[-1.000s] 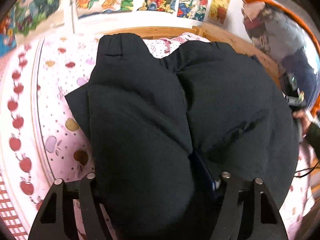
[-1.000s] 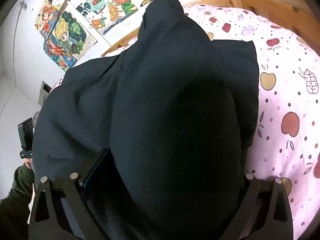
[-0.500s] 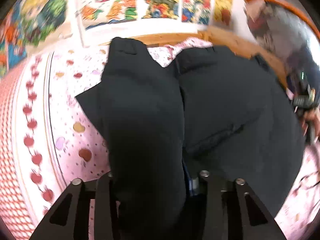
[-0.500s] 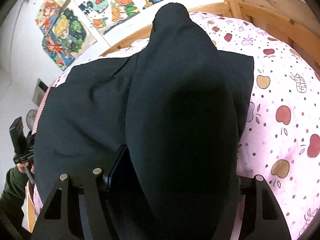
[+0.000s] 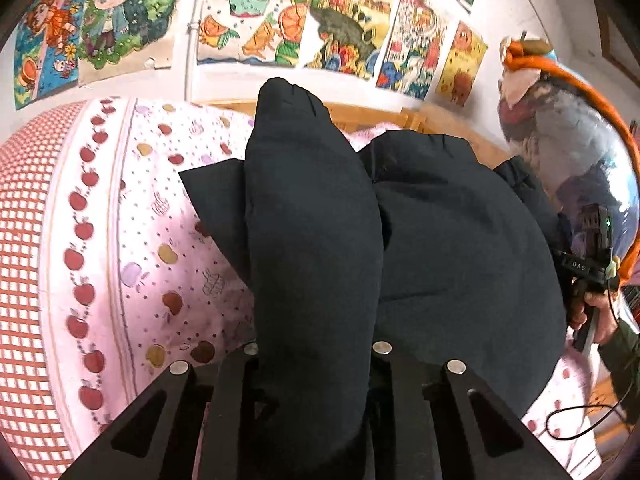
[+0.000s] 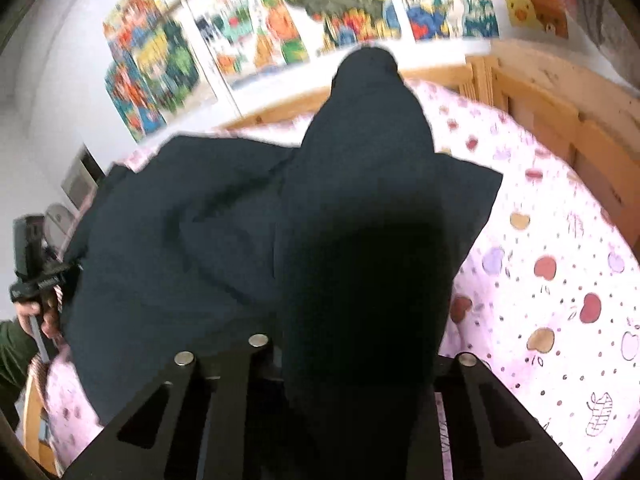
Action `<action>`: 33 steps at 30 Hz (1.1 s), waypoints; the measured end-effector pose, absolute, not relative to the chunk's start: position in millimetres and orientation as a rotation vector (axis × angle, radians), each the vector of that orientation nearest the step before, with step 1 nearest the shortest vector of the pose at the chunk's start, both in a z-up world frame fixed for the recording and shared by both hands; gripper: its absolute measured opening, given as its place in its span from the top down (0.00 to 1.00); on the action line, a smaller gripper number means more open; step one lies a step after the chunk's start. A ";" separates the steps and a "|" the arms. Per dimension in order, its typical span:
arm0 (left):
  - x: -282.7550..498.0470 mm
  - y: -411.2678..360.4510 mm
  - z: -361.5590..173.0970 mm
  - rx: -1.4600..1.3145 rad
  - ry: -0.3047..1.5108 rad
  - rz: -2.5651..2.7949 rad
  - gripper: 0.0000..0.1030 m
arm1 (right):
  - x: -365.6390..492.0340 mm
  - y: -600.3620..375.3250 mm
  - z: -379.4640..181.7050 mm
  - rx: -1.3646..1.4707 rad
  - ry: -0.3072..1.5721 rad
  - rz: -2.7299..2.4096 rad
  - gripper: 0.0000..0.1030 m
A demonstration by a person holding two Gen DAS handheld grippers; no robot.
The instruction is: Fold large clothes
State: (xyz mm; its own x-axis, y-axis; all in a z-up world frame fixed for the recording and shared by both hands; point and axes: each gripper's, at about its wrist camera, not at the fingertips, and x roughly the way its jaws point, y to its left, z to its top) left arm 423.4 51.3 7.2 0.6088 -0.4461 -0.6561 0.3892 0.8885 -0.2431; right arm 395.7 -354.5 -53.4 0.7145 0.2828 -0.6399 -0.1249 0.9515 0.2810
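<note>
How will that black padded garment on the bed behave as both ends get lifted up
Probably floppy: the black garment drapes and creases over the bedsheet, so its middle should sag. It looks puffy, so likely light for its bulk. The left tool and right tool are closing on thick folds; smooth fabric might slip.

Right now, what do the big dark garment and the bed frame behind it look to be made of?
Dark garment: seemingly thick matte woven cloth, maybe padded; it bulges in soft rounded folds without shine. Bed frame: pale unpainted wood, probably pine; grain and knots show.
</note>
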 end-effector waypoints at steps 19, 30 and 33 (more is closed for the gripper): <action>373.1 136.8 32.2 -0.108 0.845 -0.227 0.83 | 398.1 -249.1 -0.5 0.142 0.692 0.445 0.82; 382.3 134.9 -0.2 -0.041 0.823 -0.145 0.55 | 412.8 -228.1 -37.1 -0.013 0.826 0.290 0.62; 379.8 137.0 2.7 -0.086 0.805 -0.088 0.37 | 412.1 -224.0 -35.8 -0.033 0.844 0.231 0.46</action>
